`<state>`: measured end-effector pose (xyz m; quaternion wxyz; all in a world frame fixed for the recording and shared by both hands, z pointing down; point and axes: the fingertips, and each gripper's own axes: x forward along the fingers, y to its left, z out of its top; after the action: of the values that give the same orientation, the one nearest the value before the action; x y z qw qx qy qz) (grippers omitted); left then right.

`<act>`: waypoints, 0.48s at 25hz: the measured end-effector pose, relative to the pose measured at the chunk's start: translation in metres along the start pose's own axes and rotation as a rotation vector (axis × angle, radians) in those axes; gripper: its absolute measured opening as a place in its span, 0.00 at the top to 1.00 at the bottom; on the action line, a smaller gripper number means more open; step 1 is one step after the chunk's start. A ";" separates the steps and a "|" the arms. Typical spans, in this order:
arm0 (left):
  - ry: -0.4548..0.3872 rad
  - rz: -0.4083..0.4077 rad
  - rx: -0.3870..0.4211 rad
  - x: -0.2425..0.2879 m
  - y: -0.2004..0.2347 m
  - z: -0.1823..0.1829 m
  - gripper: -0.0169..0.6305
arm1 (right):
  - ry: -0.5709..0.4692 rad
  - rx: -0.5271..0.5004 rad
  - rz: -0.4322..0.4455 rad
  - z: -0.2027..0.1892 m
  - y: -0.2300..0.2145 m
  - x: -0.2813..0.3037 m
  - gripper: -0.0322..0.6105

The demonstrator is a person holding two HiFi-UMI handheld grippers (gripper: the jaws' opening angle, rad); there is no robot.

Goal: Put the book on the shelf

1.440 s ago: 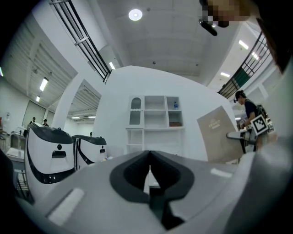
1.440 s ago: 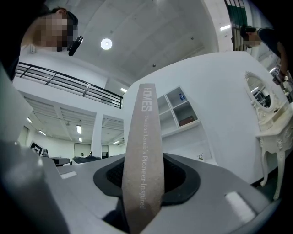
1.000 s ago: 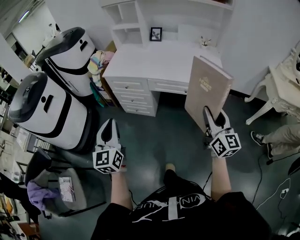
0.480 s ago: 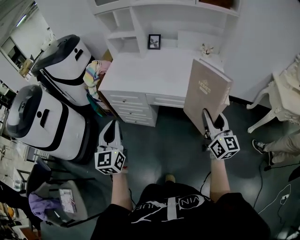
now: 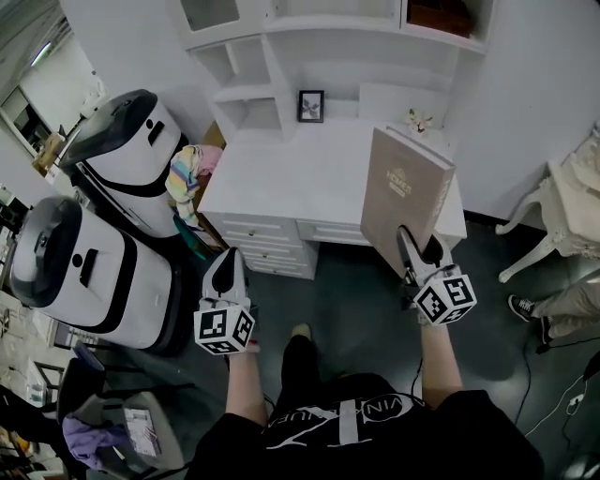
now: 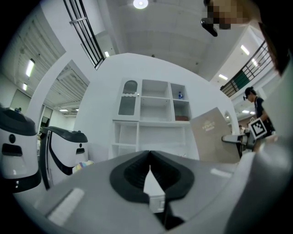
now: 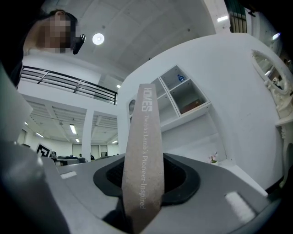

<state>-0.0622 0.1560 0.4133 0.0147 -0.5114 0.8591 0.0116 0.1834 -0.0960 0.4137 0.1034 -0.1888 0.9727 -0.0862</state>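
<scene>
- One tan hardback book (image 5: 405, 192) stands on end, leaning a little, pinched at its bottom edge by the right hand-held gripper (image 5: 419, 251), whose two jaws press on either cover
- Seen from the right gripper view, the book's spine rises straight up between those jaws, the word "HOMES" printed at its top
- The book is held in the air over the front right corner of the white counter (image 5: 281, 169), short of the shelf (image 5: 328, 42) that rises behind it
- The left hand-held gripper (image 5: 225, 262) hangs lower and to the left, over the dark floor (image 5: 352, 291) in front of the drawers (image 5: 255, 230); its two jaws are pressed together with nothing between them
- Each of the two hand-held grippers carries one cube with square markers, and both are held by one person in a black printed shirt (image 5: 342, 422)
- On the counter stand one small framed picture (image 5: 311, 105) near the back and one small flower ornament (image 5: 417, 119) just behind the book's top edge
- The shelf's upper right compartment holds a dark brown object (image 5: 439, 14); the left gripper view shows one small blue bottle (image 6: 180, 95) in a compartment higher up
- Two large white-and-black machines (image 5: 131, 141) stand left of the counter, one behind the other, with one striped cloth (image 5: 186, 169) draped between the nearer machine and the counter
- One white chair (image 5: 562, 202) stands at the right, and one shoe (image 5: 523, 307) of a second person shows beneath it
</scene>
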 end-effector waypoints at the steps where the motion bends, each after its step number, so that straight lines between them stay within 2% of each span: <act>1: -0.004 -0.018 -0.001 0.014 0.004 0.001 0.97 | -0.004 -0.007 -0.005 0.001 -0.001 0.012 0.68; 12: -0.049 -0.152 0.006 0.165 0.083 0.033 0.97 | -0.052 -0.059 -0.059 0.010 0.002 0.155 0.68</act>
<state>-0.2137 0.0515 0.3750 0.0379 -0.5748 0.8171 0.0205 0.0450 -0.1554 0.3773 0.1204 -0.2225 0.9659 -0.0555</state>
